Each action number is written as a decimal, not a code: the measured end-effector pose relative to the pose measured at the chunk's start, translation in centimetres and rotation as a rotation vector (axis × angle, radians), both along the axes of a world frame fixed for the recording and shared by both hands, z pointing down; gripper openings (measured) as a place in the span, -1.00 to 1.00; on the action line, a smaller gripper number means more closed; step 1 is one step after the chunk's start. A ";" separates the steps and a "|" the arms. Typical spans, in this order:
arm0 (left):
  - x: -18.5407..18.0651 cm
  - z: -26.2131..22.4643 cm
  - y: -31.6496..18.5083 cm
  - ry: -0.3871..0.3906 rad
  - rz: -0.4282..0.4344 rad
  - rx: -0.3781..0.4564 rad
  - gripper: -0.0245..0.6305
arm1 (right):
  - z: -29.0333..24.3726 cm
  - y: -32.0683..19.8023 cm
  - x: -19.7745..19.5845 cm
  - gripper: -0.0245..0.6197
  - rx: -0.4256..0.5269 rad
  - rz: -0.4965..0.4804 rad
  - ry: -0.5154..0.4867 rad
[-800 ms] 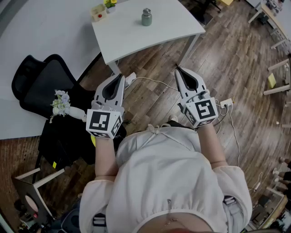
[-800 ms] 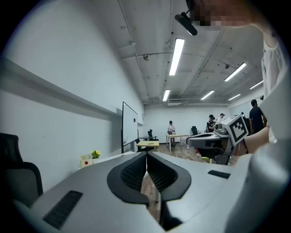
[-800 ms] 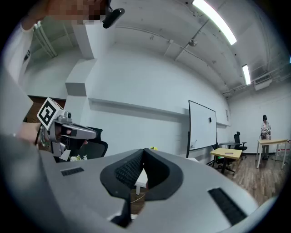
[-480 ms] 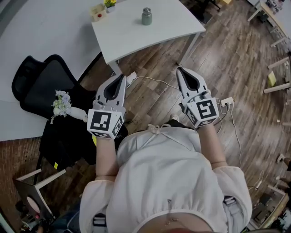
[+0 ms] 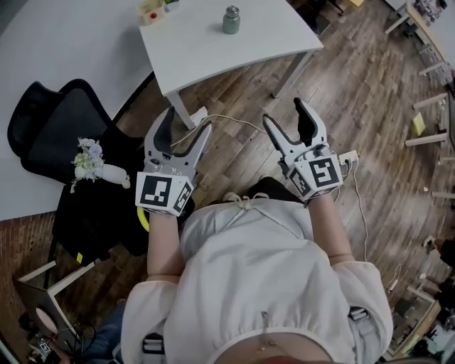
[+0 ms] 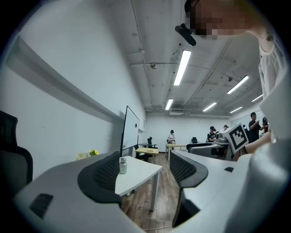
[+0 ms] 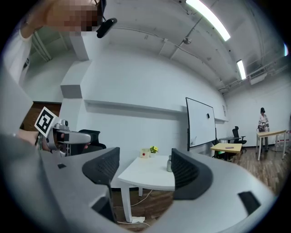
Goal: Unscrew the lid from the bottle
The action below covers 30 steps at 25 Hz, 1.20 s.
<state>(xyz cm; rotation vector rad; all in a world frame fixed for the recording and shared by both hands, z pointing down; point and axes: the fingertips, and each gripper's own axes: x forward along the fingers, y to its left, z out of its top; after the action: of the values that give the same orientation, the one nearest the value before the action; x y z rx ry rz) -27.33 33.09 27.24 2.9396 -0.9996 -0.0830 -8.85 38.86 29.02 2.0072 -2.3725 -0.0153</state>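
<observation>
While both are held over the wood floor (image 5: pixel 355 106) at mid-frame, left tongs (image 5: pixel 188 122) and right tongs (image 5: pixel 284 112) stand spread wide, nothing between them. Bottle (image 5: pixel 232 20), lid (image 5: pixel 232 10) on, upright on white desk (image 5: pixel 213 50), top centre, well apart from both.

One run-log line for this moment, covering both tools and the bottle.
stage: before any grasp | left tool: open, empty | right tool: open, empty | bottle: upright on white table, lid on, apart from both tools
</observation>
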 end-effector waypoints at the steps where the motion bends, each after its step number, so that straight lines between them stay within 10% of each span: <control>1: 0.1 0.3 -0.4 -0.012 0.003 0.001 0.12 | 0.0 -0.5 0.3 0.20 0.003 0.001 -0.001; 9: 3.8 1.3 -3.6 -0.078 -0.022 -0.004 0.13 | 0.4 -5.2 5.0 0.29 -0.004 -0.023 -0.012; 30: 23.7 2.8 -22.8 -0.126 -0.404 -0.105 0.17 | 2.3 -30.8 25.2 0.31 -0.103 -0.409 -0.031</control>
<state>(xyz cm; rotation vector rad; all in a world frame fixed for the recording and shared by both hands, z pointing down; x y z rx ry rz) -3.60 10.28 30.00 2.6340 -1.5501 0.1413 16.31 8.08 31.29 1.4598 -2.6949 0.1252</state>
